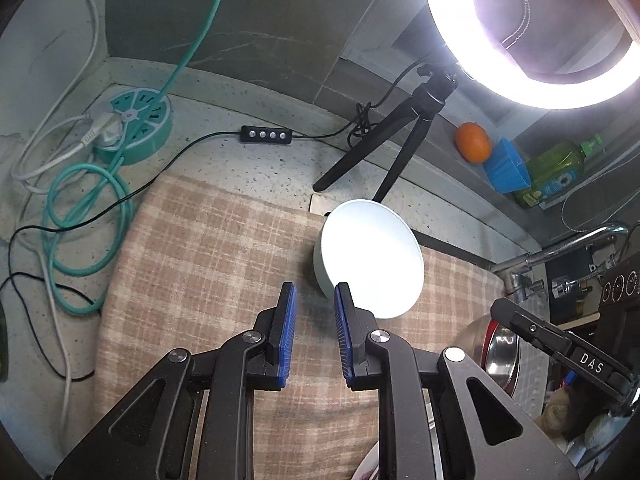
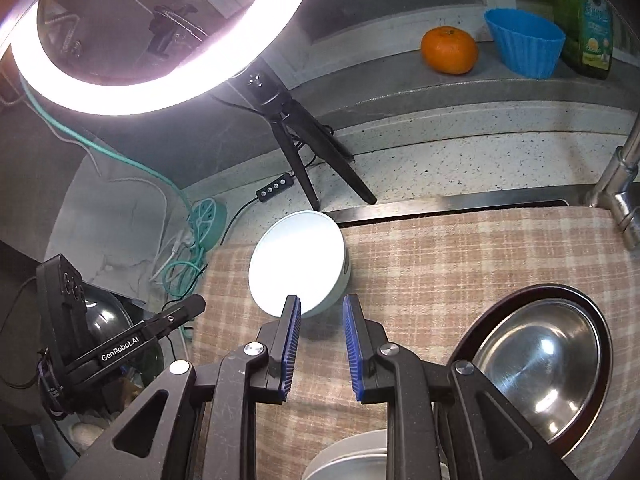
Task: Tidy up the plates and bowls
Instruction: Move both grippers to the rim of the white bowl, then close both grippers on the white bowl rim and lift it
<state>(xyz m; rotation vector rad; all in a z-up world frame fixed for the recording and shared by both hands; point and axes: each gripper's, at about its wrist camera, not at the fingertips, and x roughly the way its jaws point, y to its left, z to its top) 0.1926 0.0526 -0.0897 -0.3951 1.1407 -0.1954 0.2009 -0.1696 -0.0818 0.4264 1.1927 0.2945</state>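
Here both tools, left tool (image 1: 315, 306) and right tool (image 2: 322, 316), are held narrowly open and empty; the white bowl (image 2: 298, 262) just ahead should be gripped squarely at its rim.

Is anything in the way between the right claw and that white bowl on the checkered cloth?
Nothing visible. The right gripper is open, and only bare checkered cloth lies between it and the white bowl. The steel bowl sits off to its right side.

Glossy steel bowl (image 2: 544, 364), smooth matt white bowl (image 2: 298, 262), woven checked cloth (image 2: 460, 264), speckled stone counter (image 1: 256, 160).
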